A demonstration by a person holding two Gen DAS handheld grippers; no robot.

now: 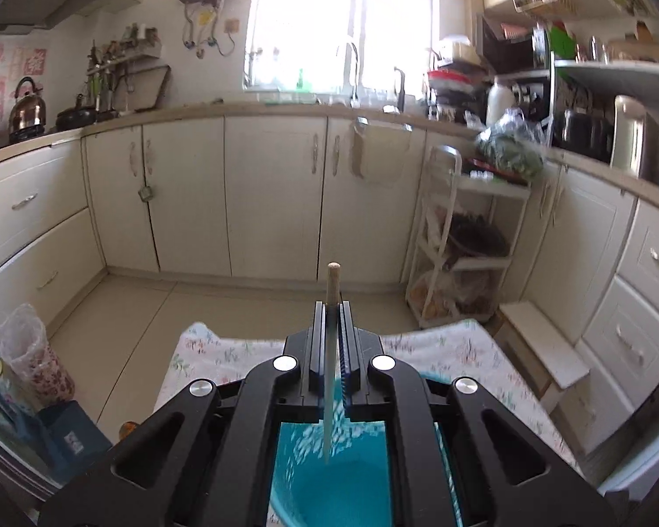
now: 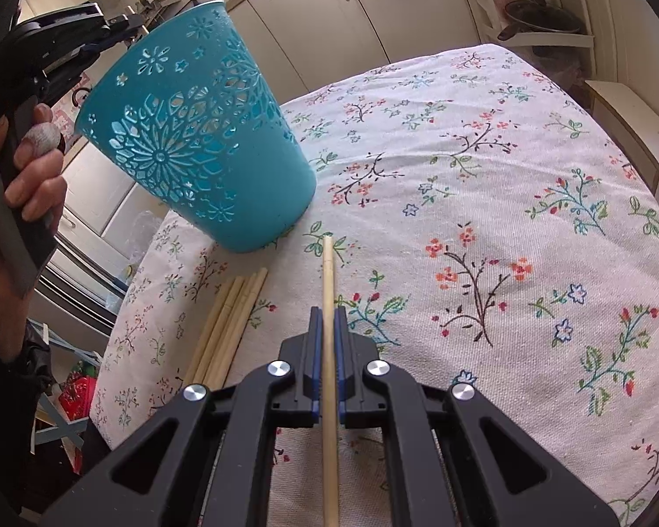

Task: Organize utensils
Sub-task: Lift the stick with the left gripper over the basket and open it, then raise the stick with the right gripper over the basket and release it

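I have one chopstick (image 2: 328, 290) pinched between the closed jaws of my right gripper (image 2: 328, 320), its shaft running straight out ahead along the fingers, the far tip hanging just over the floral tablecloth (image 2: 483, 202) close to the base of the teal cup (image 2: 189, 140). The cup is the perforated plastic holder at the left of the table, tilted so its mouth leans away to the far left while its base sits near the cloth; whether the base touches the cloth I cannot tell. My left gripper (image 1: 334, 320) is closed on a second chopstick (image 1: 332, 290), whose far end pokes out past the fingertips, and the teal cup shows directly beneath it in that view. In the right view a hand (image 2: 26, 175) holds that left tool beside the cup rim, though I cannot tell whether it bears on the rim. A bundle of spare chopsticks (image 2: 228, 329) lies loose on the cloth, near and left of my right fingers. I judge the step in hand is dropping the left stick into the cup. To do it well I should line the stick's lower end over the mouth, bring it close to upright, and release only once the end is inside, keeping the right stick clear of the cup.
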